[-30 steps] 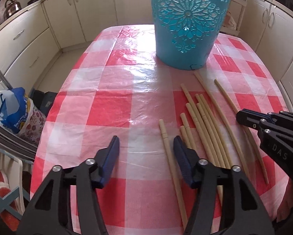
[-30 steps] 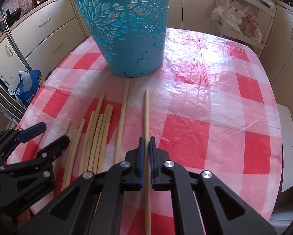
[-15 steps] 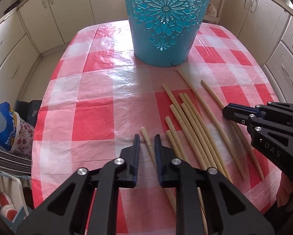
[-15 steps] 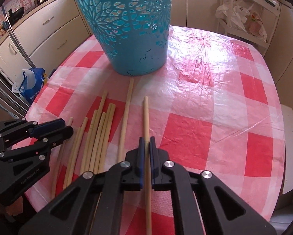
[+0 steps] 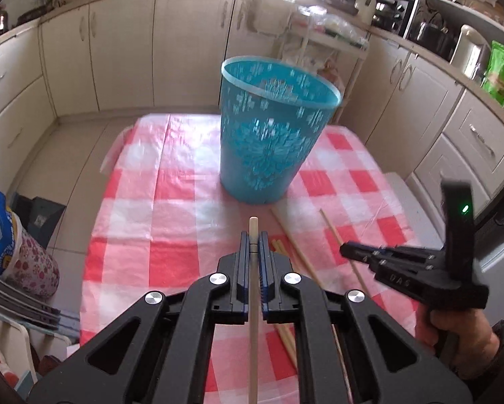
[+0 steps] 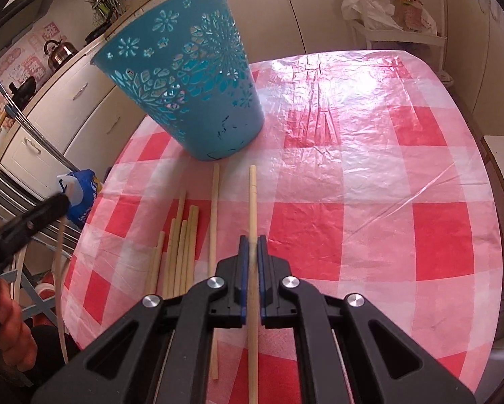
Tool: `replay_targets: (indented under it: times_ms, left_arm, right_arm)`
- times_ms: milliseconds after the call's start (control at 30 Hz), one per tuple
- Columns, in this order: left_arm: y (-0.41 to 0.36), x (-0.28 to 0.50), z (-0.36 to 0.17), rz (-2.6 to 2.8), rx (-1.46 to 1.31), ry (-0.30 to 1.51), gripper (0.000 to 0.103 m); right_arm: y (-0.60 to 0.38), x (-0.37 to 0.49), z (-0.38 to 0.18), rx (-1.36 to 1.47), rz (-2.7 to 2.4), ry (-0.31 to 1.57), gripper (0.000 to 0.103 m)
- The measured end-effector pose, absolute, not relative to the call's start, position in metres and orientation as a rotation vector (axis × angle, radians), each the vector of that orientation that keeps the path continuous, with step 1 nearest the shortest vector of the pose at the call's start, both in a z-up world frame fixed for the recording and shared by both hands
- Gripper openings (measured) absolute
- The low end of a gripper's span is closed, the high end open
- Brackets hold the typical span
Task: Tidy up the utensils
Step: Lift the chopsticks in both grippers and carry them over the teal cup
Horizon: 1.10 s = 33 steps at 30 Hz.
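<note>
Both grippers are clamped down tight right now: one wooden stick is pinched between the blue pads of the left gripper and held up off the checkered tablecloth, pointed toward the teal basket, while another stick is squeezed by the right gripper. The leftover sticks are lying on the cloth near the basket. Compared to a second ago, the left gripper has been closed from wide open and raised with its stick.
</note>
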<state>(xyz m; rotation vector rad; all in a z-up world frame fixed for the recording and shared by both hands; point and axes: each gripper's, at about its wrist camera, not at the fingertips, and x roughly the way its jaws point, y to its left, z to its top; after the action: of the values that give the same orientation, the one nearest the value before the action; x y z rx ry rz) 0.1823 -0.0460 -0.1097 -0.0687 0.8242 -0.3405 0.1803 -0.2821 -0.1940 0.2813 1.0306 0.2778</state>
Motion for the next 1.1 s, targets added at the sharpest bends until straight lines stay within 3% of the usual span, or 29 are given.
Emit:
replay_targets:
  times_ms: [233,433,767,1100]
  left_arm:
    - [-0.053,0.213,-0.008,-0.348,-0.149,0.488,0.005]
    - [-0.064,0.262,0.029,-0.284,-0.214,0.325,0.005]
    - [-0.081,0.333,0.032,-0.141,-0.279,0.196,0.005]
    - [-0.084,0.336,-0.039,-0.122,-0.229,0.297,0.005]
  right_arm:
    - [-0.286,0.18,-0.186,0.315,0.272,0.998,0.006]
    - [-0.291,0.181,-0.185,0.333,0.269,0.993,0.006]
    - [-0.294,0.183,-0.189,0.353,0.261,0.993,0.006]
    - [-0.294,0.185,-0.187,0.362,0.262,0.985,0.006]
